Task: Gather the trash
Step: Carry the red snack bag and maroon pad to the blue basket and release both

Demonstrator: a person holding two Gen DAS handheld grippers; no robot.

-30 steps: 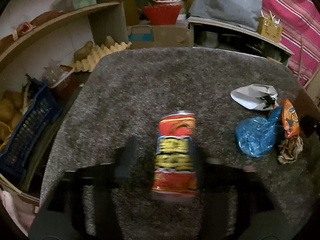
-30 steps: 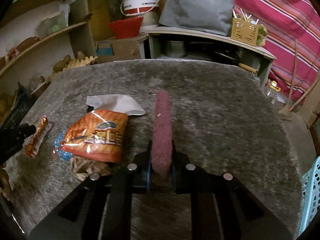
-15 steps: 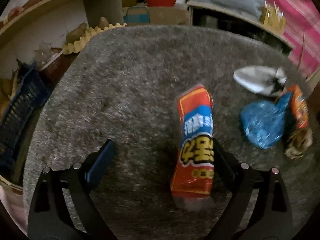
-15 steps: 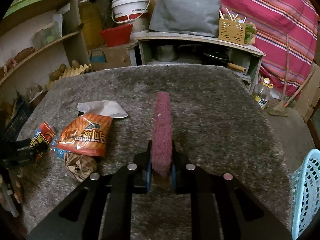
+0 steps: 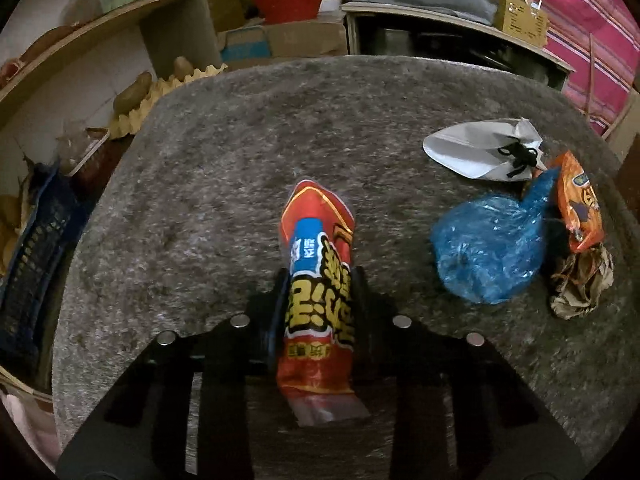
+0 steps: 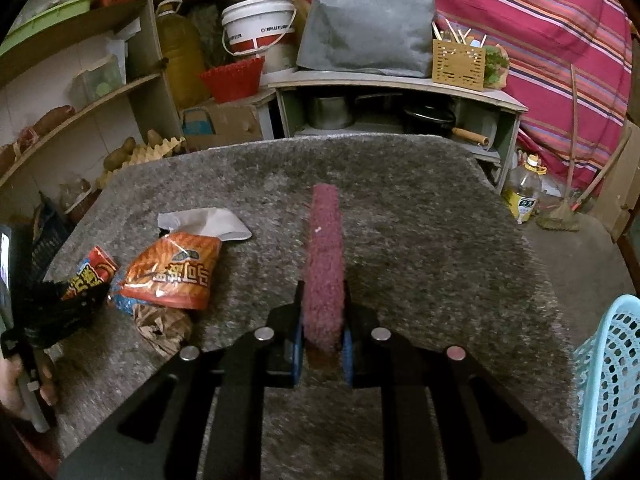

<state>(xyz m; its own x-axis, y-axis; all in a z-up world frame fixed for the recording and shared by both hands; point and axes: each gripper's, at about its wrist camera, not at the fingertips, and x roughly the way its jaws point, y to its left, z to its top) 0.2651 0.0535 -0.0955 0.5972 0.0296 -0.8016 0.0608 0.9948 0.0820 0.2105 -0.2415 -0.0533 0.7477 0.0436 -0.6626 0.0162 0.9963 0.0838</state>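
My left gripper (image 5: 320,280) is shut on a red snack wrapper (image 5: 318,280) with yellow lettering, held over the grey carpeted table (image 5: 240,160). It also shows at the left of the right wrist view (image 6: 90,276). My right gripper (image 6: 323,320) is shut on a flat dark-red scouring pad (image 6: 325,256) that stands on edge. Trash lies on the table: a blue plastic bag (image 5: 488,248), an orange snack bag (image 6: 172,276), a white paper piece (image 5: 476,150) and crumpled brown paper (image 6: 162,326).
A light-blue plastic basket (image 6: 608,380) stands off the table's right edge. Shelves with potatoes and egg trays (image 6: 140,152) are at the left. A low cabinet (image 6: 400,104) with pots, a bucket and a red basket stands behind the table. A dark-blue crate (image 5: 32,248) sits at the left.
My left gripper was open beside the red wrapper half a second ago; it has now closed on it. My right gripper still holds the pad and has pulled back a little.
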